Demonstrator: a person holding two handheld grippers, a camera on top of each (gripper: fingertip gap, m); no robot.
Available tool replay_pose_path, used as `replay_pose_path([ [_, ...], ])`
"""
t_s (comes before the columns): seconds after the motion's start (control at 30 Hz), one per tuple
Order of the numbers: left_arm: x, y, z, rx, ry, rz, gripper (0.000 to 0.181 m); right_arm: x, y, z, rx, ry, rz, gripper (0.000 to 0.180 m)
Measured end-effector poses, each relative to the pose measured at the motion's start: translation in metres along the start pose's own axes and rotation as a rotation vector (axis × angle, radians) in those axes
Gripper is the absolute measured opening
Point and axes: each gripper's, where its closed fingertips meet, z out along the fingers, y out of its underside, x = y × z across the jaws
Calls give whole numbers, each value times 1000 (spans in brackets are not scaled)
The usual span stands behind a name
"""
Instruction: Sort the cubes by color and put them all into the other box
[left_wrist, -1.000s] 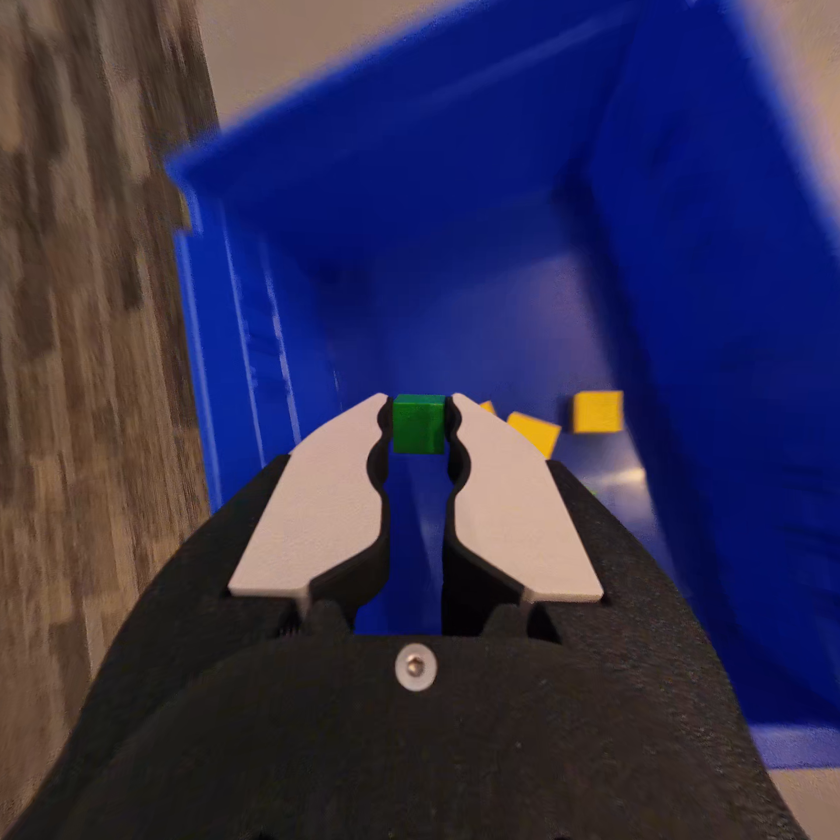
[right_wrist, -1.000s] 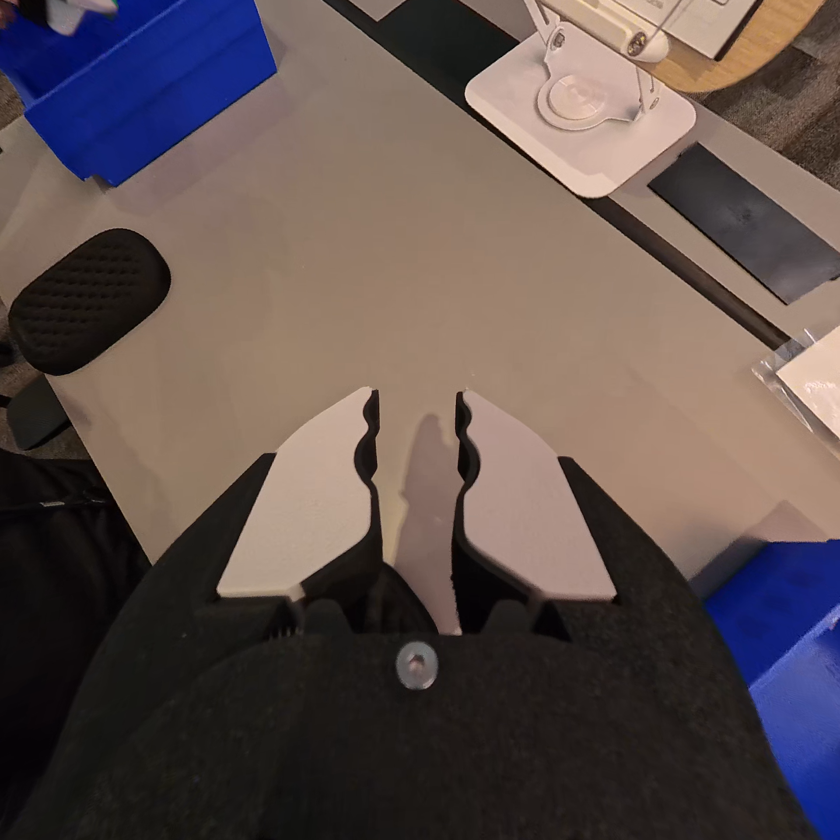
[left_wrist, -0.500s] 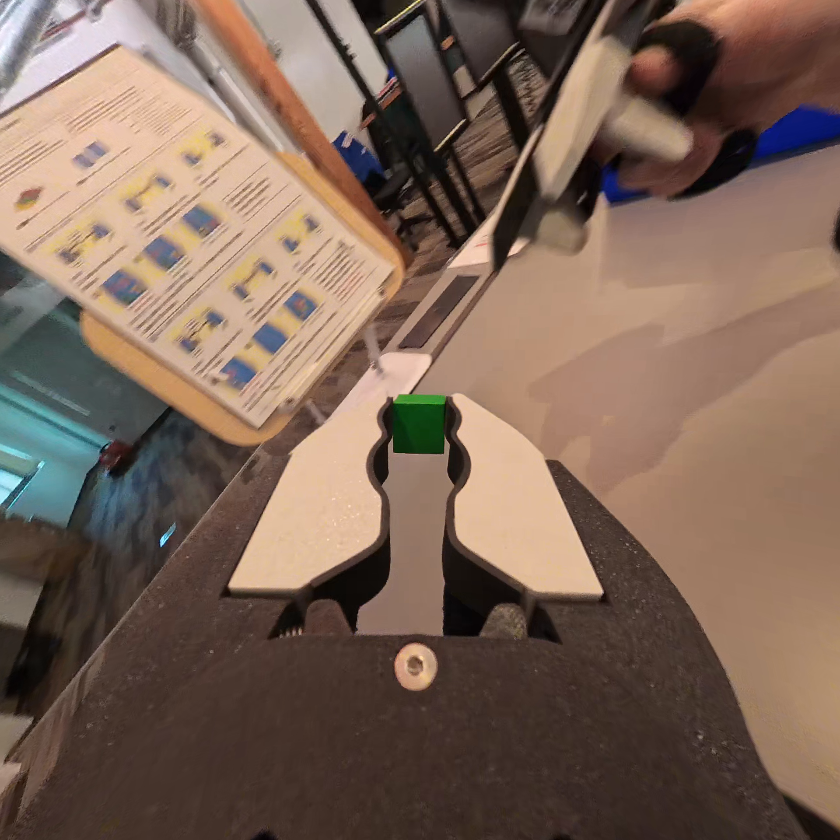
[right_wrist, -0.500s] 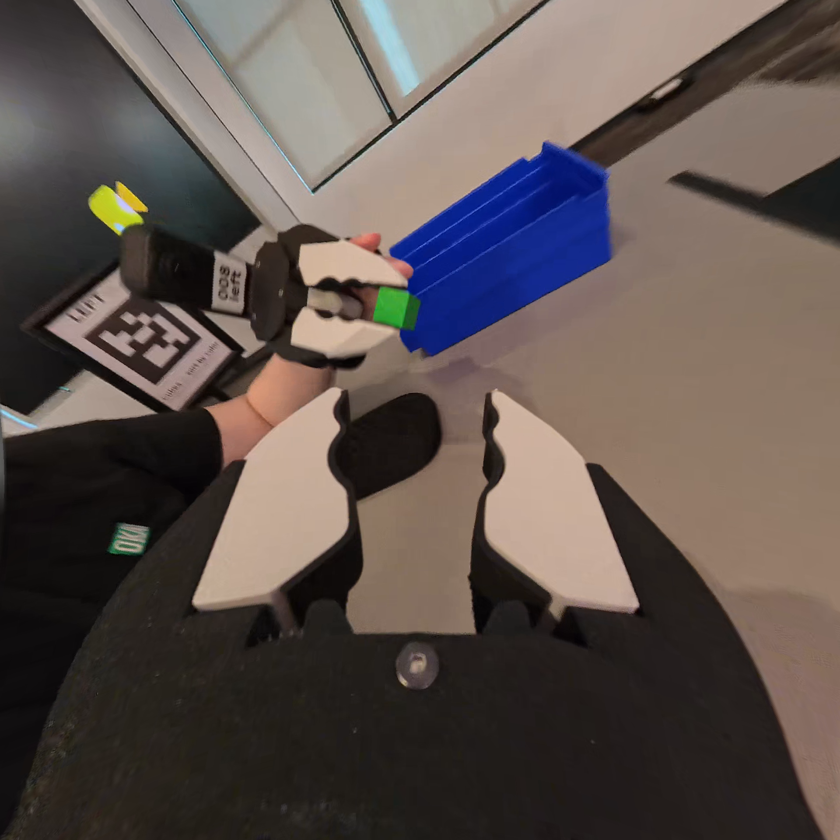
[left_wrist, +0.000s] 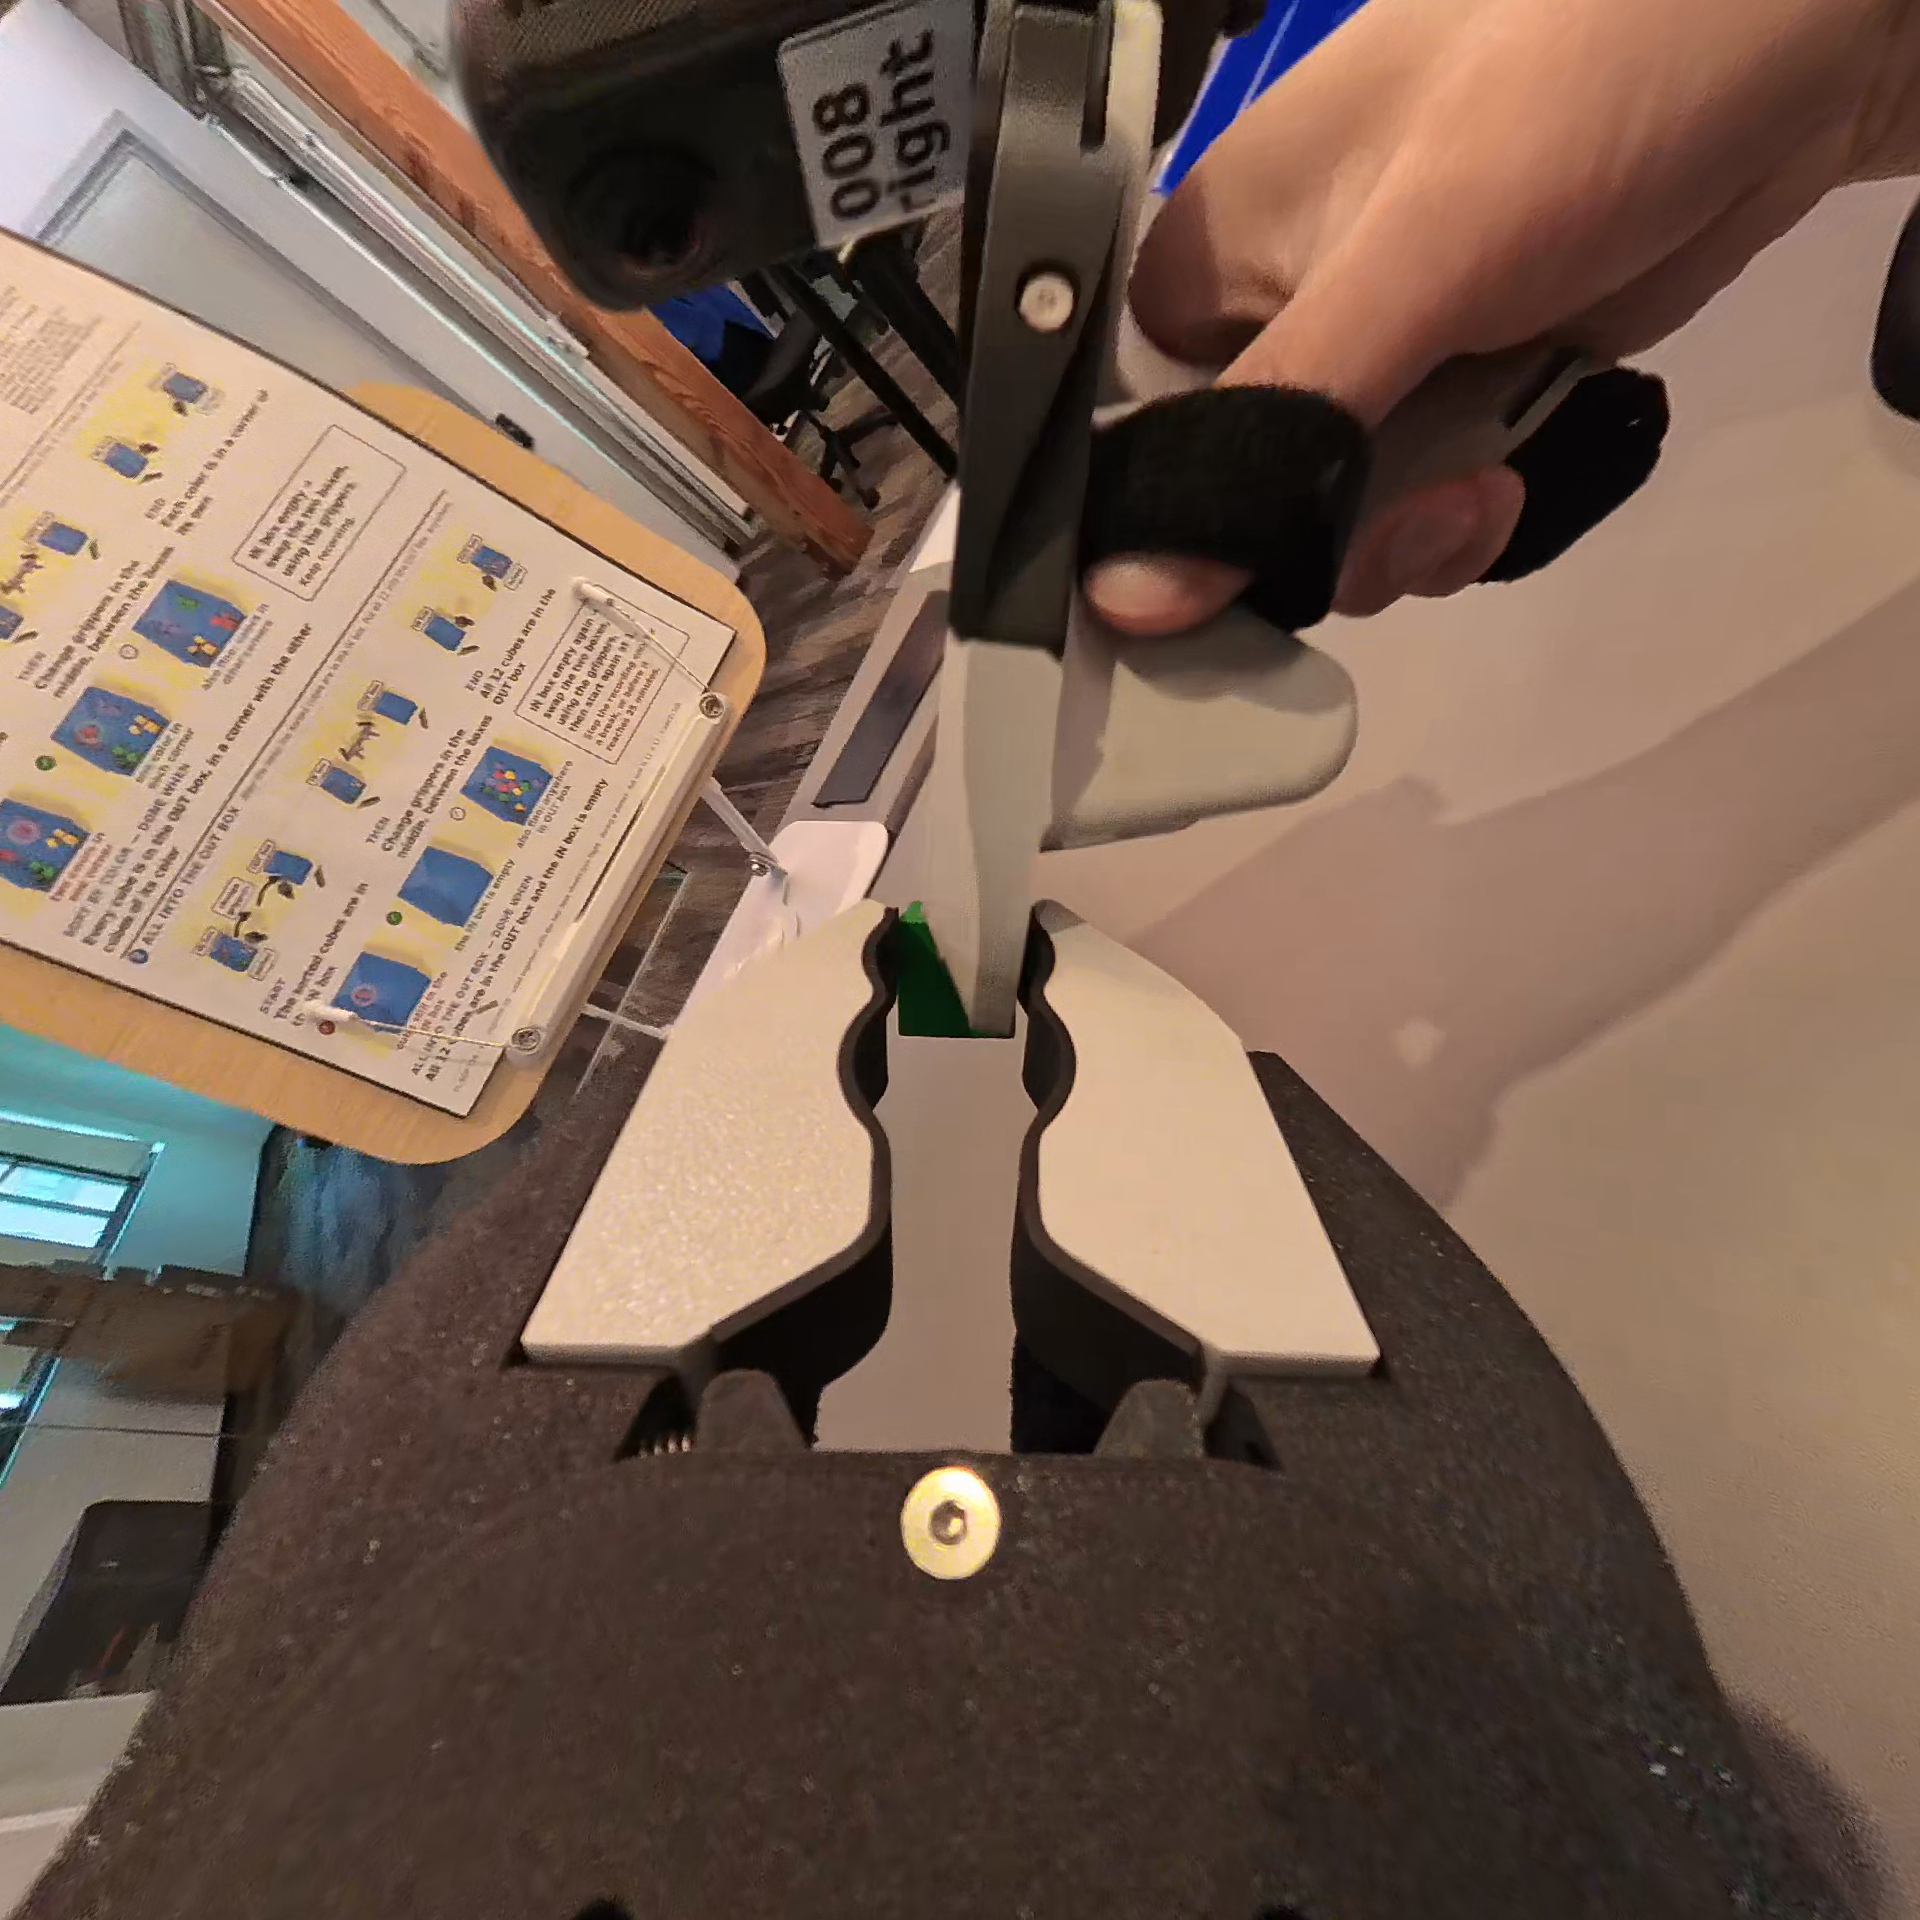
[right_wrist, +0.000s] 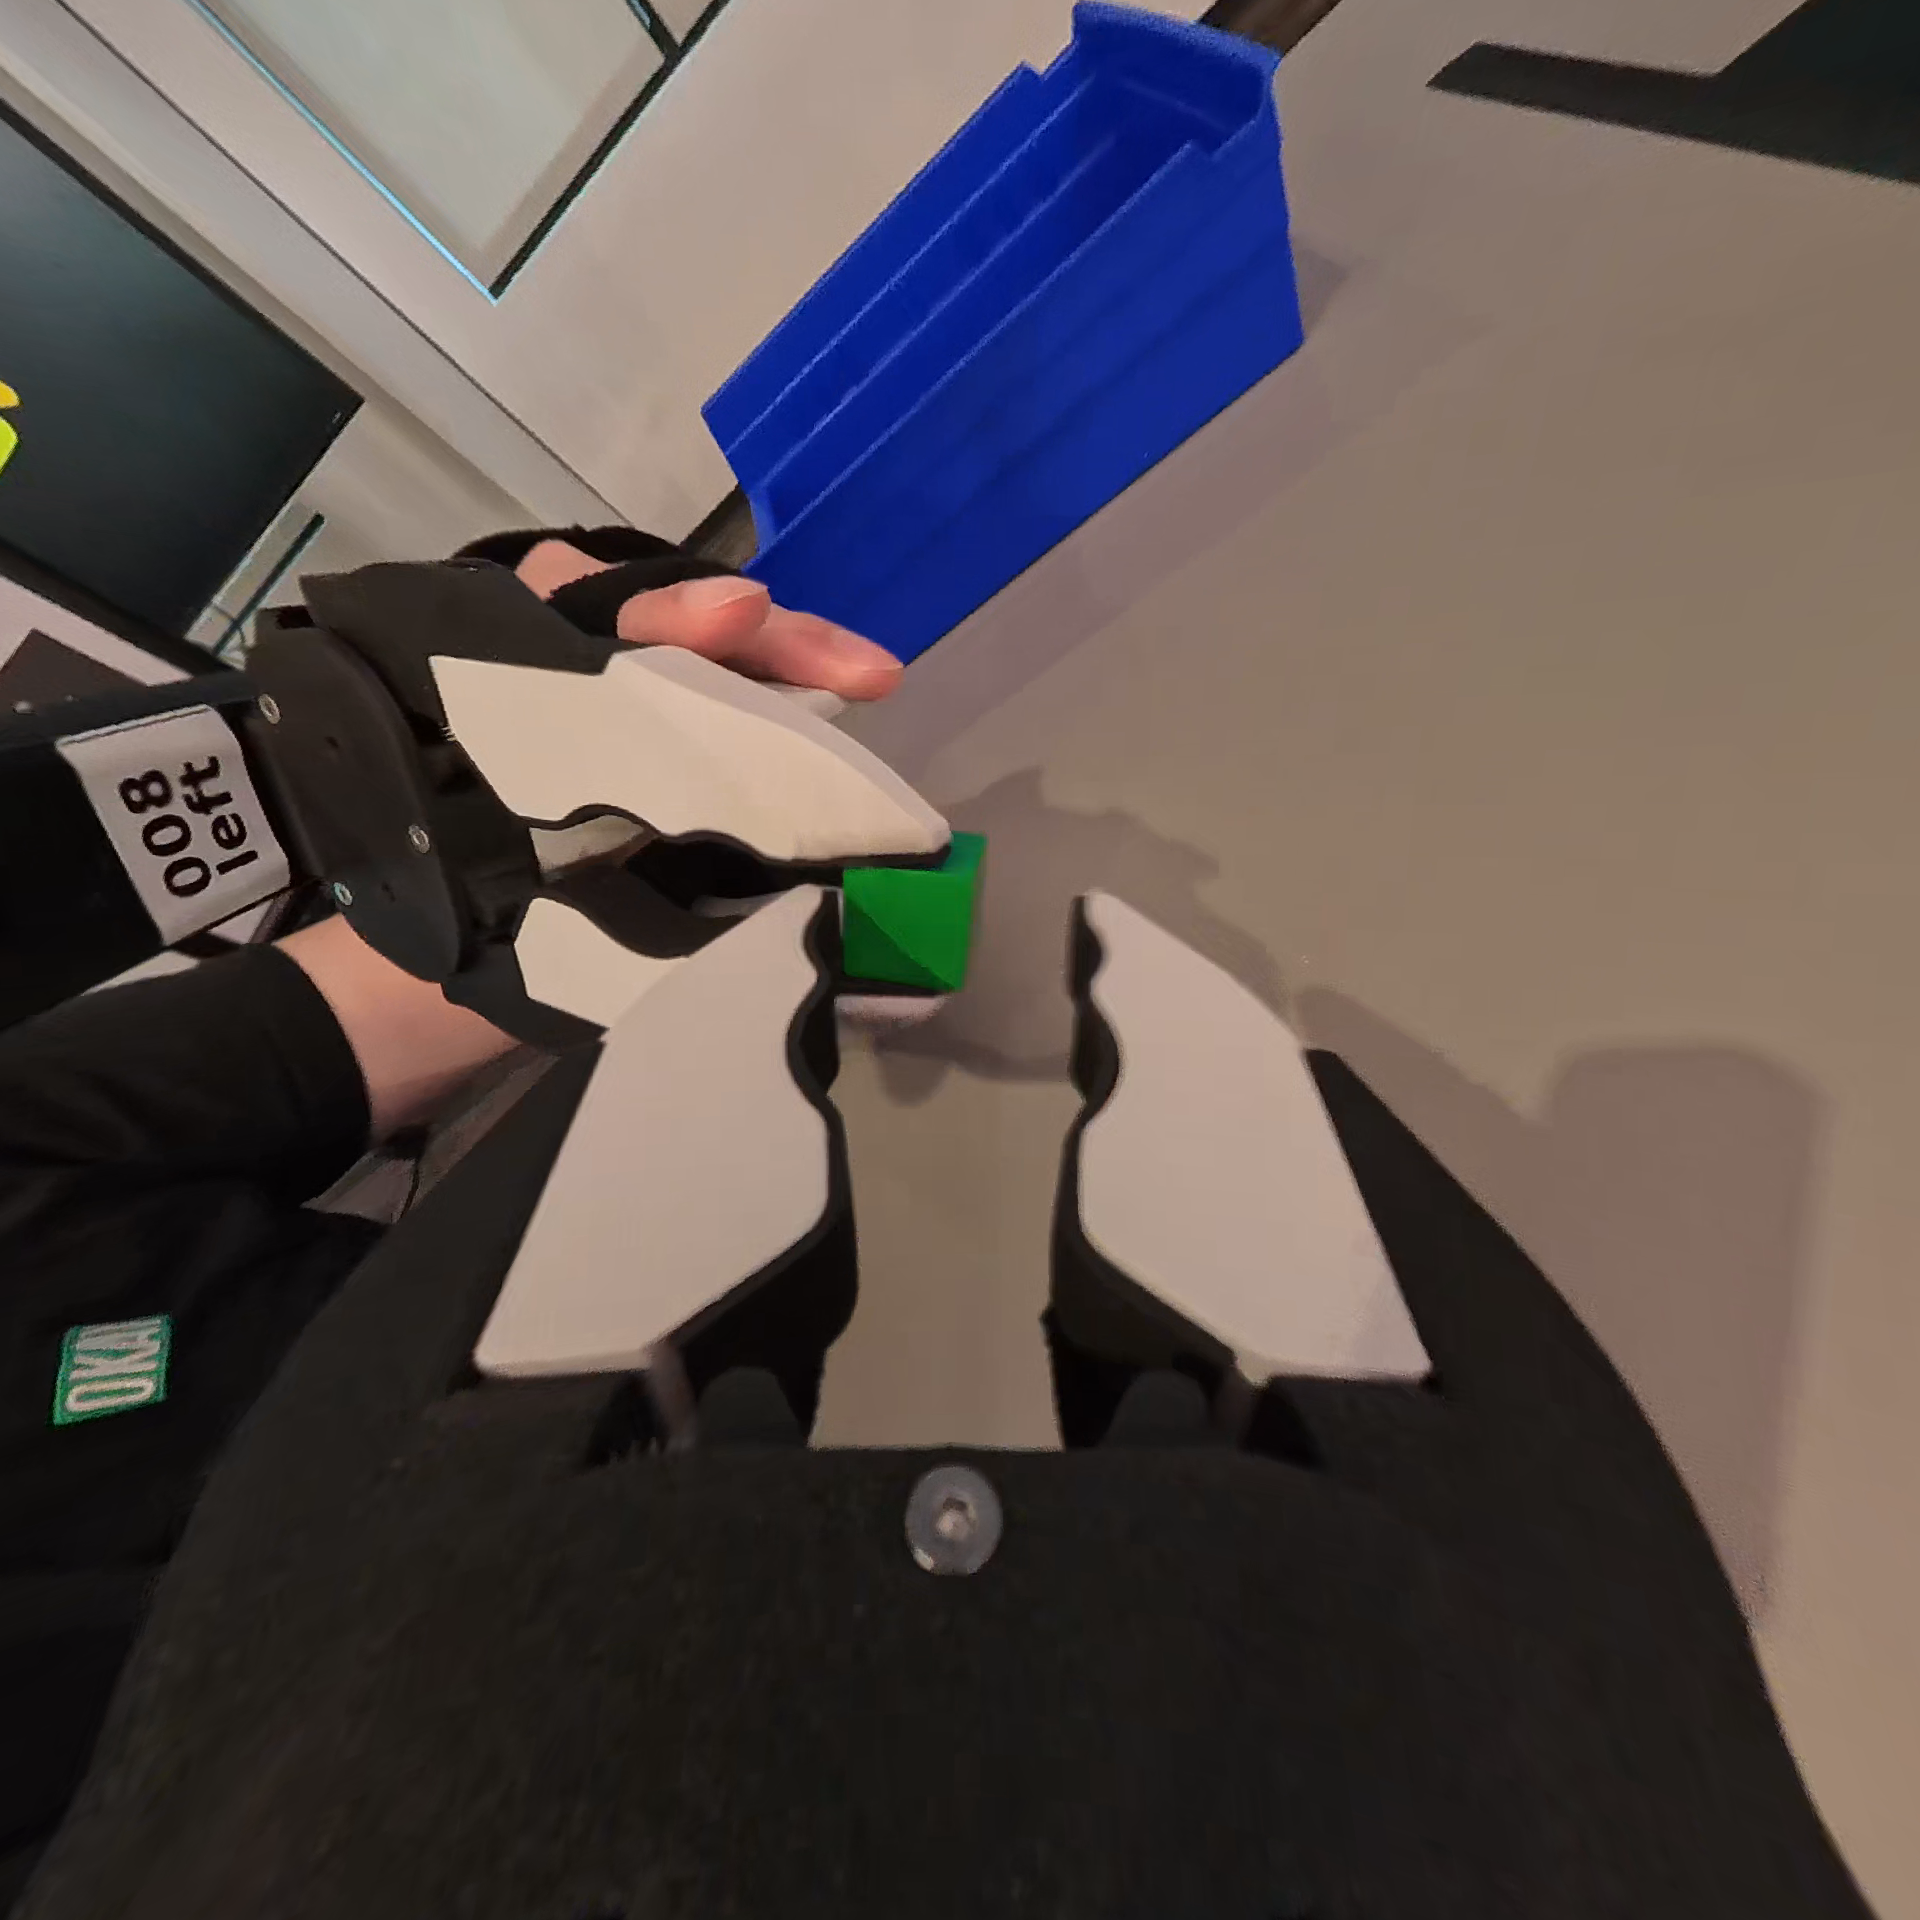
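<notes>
My left gripper (left_wrist: 956, 935) is shut on a green cube (left_wrist: 925, 987) and holds it in the air above the grey table (left_wrist: 1558, 1039). In the right wrist view the left gripper (right_wrist: 920, 920) reaches in from the left with the green cube (right_wrist: 909, 930) at its tips. My right gripper (right_wrist: 951, 935) is open, and its tips stand on either side of the cube, with the left tip close to it and a gap on the right. In the left wrist view one of the right gripper's fingers (left_wrist: 997, 810) comes down edge-on and hides part of the cube.
A blue box (right_wrist: 1039, 343) stands on the table beyond the grippers; its inside is hidden. A wooden board with an instruction sheet (left_wrist: 312, 727) stands at the table's far side. A person's hand (left_wrist: 1507, 260) holds the right gripper. A dark screen (right_wrist: 135, 436) is at the left.
My left gripper lifted the green cube out of the blue box and swung over the table. My right gripper turned toward it, opened wider and closed in until its fingers straddle the cube.
</notes>
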Motion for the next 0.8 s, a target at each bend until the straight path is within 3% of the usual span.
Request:
replay_pose_path([
  [0.03,3,1,2,-12,17,6,21,-5,2,1,-12,-41,-14,22],
  [0.23,1,-3,5,-2,-20,-46,31,9,-3,-17,-11,7,-47,22],
  [0.37,-1,13,-1,-19,-29,-192,42,20,-12,-56,-9,64,-69,22],
  [0.5,5,34,-3,89,-18,-451,32,5,-26,-155,71,203,-150,22],
  [0.57,7,47,-1,141,-34,-534,25,6,-13,-217,81,344,-152,22],
  [0.67,11,59,5,142,-50,-537,20,43,44,-315,-34,656,-43,22],
  [0.8,32,57,17,92,5,-447,21,121,156,-440,-236,966,355,22],
])
